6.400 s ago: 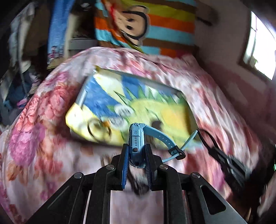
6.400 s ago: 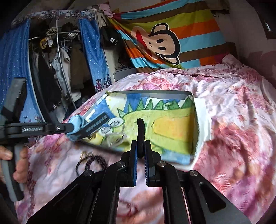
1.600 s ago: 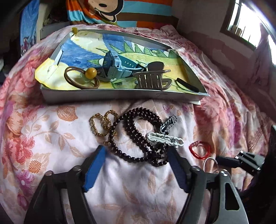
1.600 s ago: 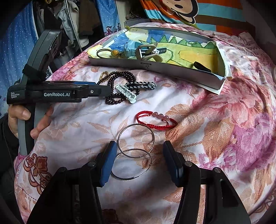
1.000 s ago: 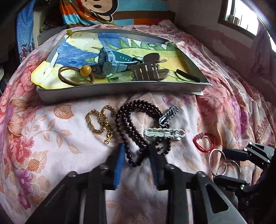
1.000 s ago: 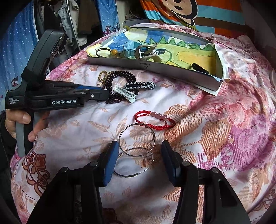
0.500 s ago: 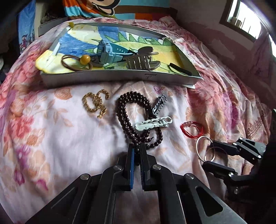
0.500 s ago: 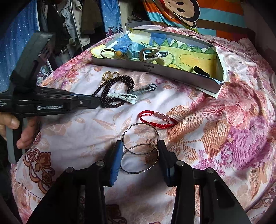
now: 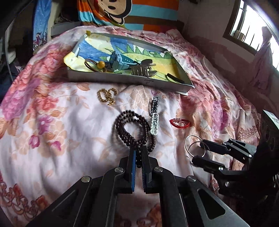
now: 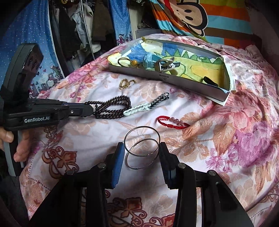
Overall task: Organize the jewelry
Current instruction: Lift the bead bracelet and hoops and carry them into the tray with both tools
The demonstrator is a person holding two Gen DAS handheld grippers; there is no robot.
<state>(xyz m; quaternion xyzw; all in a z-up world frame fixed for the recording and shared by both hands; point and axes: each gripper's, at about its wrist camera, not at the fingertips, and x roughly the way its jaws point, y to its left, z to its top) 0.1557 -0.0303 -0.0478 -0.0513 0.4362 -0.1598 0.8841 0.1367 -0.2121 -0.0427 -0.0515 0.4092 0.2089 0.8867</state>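
The left gripper (image 9: pixel 138 153) has just closed its jaws on the bead necklace (image 9: pixel 132 127), lifting it off the bed (image 9: pixel 52 122). The right gripper (image 10: pixel 142 153) has pinched two metal hoops (image 10: pixel 142 146); both await the tray (image 9: pixel 122 79).

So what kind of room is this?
Most likely a bedroom: a flowery bedspread covers a bed, clothes hang on a rack, and a monkey blanket is at the far end.

On the bed (image 10: pixel 226 139), the tray (image 10: pixel 174 78) lay behind the chain (image 10: pixel 126 83), bead necklace (image 10: pixel 111 108) and cord bracelet (image 10: pixel 172 122), the rings (image 10: pixel 142 152) nearest.
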